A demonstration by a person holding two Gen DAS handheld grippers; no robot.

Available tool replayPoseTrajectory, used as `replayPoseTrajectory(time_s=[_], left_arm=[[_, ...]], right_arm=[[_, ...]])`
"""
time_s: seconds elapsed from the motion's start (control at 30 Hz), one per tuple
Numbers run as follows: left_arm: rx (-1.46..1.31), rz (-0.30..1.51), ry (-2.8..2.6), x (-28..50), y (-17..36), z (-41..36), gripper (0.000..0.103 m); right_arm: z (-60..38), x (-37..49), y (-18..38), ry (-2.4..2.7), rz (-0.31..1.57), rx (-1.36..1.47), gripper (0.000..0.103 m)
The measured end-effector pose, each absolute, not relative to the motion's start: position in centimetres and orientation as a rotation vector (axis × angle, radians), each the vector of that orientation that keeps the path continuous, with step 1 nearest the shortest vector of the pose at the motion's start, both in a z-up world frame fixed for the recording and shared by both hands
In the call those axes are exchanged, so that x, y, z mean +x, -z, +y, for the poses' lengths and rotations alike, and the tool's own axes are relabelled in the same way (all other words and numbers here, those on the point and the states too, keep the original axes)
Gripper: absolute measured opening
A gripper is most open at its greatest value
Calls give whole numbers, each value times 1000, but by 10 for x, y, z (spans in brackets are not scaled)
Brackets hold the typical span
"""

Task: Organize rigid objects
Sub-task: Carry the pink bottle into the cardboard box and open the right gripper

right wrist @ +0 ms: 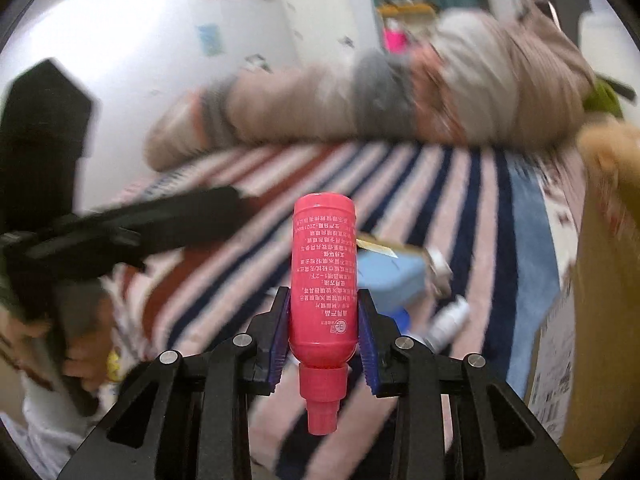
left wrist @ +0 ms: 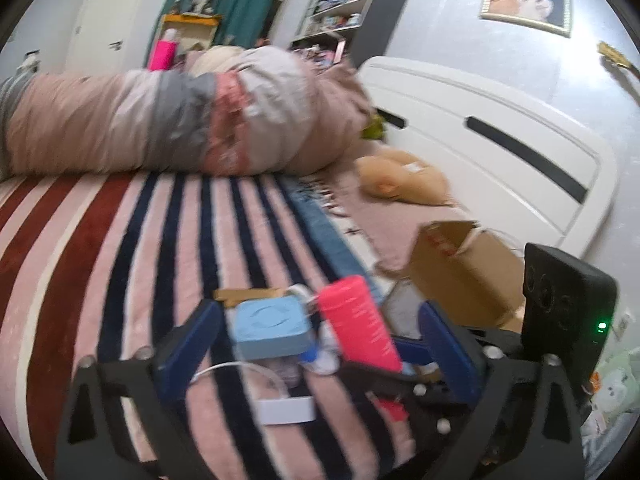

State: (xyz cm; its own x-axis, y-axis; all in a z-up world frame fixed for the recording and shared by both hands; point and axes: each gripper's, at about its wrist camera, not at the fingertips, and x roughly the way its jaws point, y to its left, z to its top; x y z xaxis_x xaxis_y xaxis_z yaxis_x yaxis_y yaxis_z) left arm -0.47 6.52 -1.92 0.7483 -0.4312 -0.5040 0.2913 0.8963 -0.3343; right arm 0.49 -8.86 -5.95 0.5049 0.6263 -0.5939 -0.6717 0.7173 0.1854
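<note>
My right gripper (right wrist: 323,322) is shut on a pink bottle (right wrist: 322,276), held above the striped bed with its cap towards the camera. The bottle also shows in the left wrist view (left wrist: 358,322), with the right gripper's blue fingers (left wrist: 448,344) around it. My left gripper (left wrist: 320,344) is open over a pile on the bed: a light blue box (left wrist: 270,326), a white cable (left wrist: 240,372) and a small white bottle (right wrist: 446,326). The blue box also shows in the right wrist view (right wrist: 390,276). The left gripper shows as a black shape at the left of the right wrist view (right wrist: 132,224).
A cardboard box (left wrist: 460,264) stands open on the bed at the right, also seen in the right wrist view (right wrist: 600,312). A rolled duvet (left wrist: 180,120) lies across the far side of the striped blanket (left wrist: 100,240). A white headboard (left wrist: 500,140) and a plush toy (left wrist: 400,178) are further right.
</note>
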Motion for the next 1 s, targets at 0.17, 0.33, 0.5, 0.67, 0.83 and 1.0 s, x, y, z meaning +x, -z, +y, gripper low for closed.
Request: replayPoseTrajectory(time_s=[0.17, 0.33, 0.5, 0.67, 0.83, 1.0], left_arm=[[-201, 563, 478, -11, -19, 37, 56], [-107, 517, 539, -15, -55, -11, 37], [-22, 508, 596, -8, -73, -66, 36], [46, 547, 660, 9, -69, -125, 32], [86, 638, 692, 35, -44, -168, 29], [93, 735, 712, 51, -16, -194, 29]], right_arm=[[-99, -16, 21, -832, 563, -78, 27], [-135, -24, -5, -806, 473, -50, 27], [-187, -22, -17, -727, 414, -9, 27], [-235, -9, -14, -618, 428, 30, 27], [-268, 4, 8, -526, 498, 41, 27], [-286, 20, 31, -464, 610, 39, 27]])
